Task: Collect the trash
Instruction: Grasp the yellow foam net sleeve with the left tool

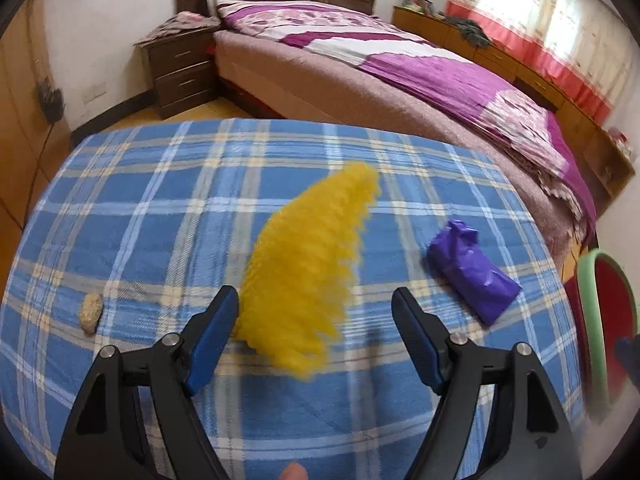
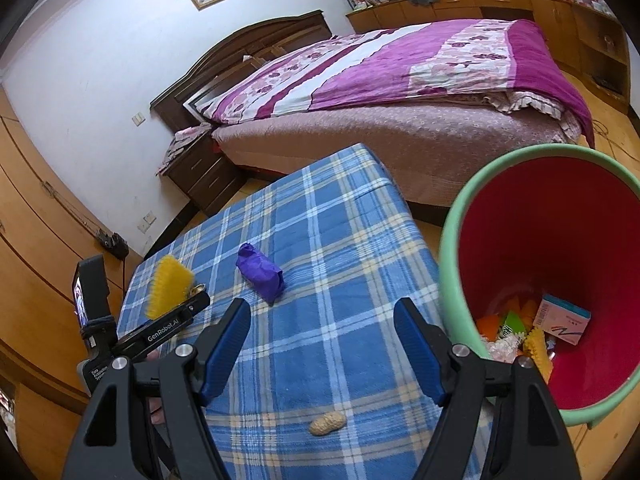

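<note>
A crinkled yellow foam net (image 1: 308, 264) lies on the blue plaid table (image 1: 168, 216), blurred, just ahead of my open left gripper (image 1: 316, 304). A crumpled purple wrapper (image 1: 472, 272) lies to its right and a peanut shell (image 1: 91, 312) to its left. In the right wrist view my open, empty right gripper (image 2: 322, 316) hovers over the table (image 2: 328, 240), with the peanut shell (image 2: 327, 423) below it and the purple wrapper (image 2: 260, 272) ahead. The left gripper's body (image 2: 160, 332) shows with the yellow net (image 2: 168, 286) beside it. A red bin with green rim (image 2: 448, 264) holds several pieces of trash.
A bed with a purple quilt (image 2: 400, 64) stands beyond the table. A dark nightstand (image 1: 180, 72) is at its head. Wooden cabinets (image 2: 560, 12) line the window wall. The bin's rim (image 1: 592, 312) is at the table's right edge.
</note>
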`<state>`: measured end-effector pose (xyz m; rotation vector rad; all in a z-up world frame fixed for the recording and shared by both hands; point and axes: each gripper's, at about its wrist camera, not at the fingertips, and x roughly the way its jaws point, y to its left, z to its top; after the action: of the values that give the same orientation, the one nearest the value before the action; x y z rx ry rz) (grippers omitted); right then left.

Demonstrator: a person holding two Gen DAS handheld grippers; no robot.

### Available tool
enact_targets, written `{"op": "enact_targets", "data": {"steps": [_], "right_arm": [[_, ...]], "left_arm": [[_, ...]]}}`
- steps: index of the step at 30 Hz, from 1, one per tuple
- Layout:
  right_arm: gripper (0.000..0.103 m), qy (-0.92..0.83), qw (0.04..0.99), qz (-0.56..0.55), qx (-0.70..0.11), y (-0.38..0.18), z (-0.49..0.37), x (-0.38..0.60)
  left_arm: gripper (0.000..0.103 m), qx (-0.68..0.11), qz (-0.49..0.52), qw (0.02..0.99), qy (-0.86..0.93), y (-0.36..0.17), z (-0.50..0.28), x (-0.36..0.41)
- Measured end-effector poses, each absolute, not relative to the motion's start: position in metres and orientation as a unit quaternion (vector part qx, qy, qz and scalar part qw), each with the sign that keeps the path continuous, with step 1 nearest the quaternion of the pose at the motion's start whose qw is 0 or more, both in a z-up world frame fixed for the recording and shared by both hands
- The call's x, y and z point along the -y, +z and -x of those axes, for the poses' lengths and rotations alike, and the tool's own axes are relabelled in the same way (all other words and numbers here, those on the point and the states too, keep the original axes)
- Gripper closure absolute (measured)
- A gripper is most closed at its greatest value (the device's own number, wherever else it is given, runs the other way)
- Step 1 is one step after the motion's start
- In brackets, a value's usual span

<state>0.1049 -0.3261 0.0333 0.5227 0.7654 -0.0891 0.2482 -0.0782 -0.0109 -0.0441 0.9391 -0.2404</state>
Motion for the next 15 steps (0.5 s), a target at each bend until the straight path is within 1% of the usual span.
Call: {"op": "enact_targets", "data": {"steps": [3, 5, 6, 8, 11, 13, 15], "right_arm": [[0.027, -0.039, 0.894, -0.244, -0.374, 0.033, -0.113, 0.319], [0.027, -0.035, 0.894, -0.237, -0.378, 0.032, -0.120, 0.313], [0.027, -0.034, 0.894, -0.234, -0.380, 0.031, -0.123, 0.311], [0.027, -0.032, 0.893, -0.230, -0.385, 0.029, -0.130, 0.306], [0.027, -0.028, 0.892, -0.221, -0.393, 0.024, -0.142, 0.298], [0.027, -0.027, 0.891, -0.217, -0.398, 0.021, -0.149, 0.294], [0.027, -0.024, 0.890, -0.213, -0.403, 0.017, -0.157, 0.289]], "left_arm": [[0.043, -0.450, 0.051, 0.885, -0.110, -0.013, -0.249, 0.064], [0.049, -0.451, 0.073, 0.882, -0.119, -0.013, -0.250, 0.055], [0.055, -0.451, 0.081, 0.881, -0.122, -0.012, -0.250, 0.053], [0.061, -0.453, 0.103, 0.875, -0.133, -0.013, -0.250, 0.045], [0.073, -0.453, 0.124, 0.871, -0.143, -0.014, -0.250, 0.037], [0.076, -0.453, 0.134, 0.868, -0.152, -0.015, -0.249, 0.033], [0.083, -0.448, 0.136, 0.869, -0.158, -0.014, -0.249, 0.031]]}}
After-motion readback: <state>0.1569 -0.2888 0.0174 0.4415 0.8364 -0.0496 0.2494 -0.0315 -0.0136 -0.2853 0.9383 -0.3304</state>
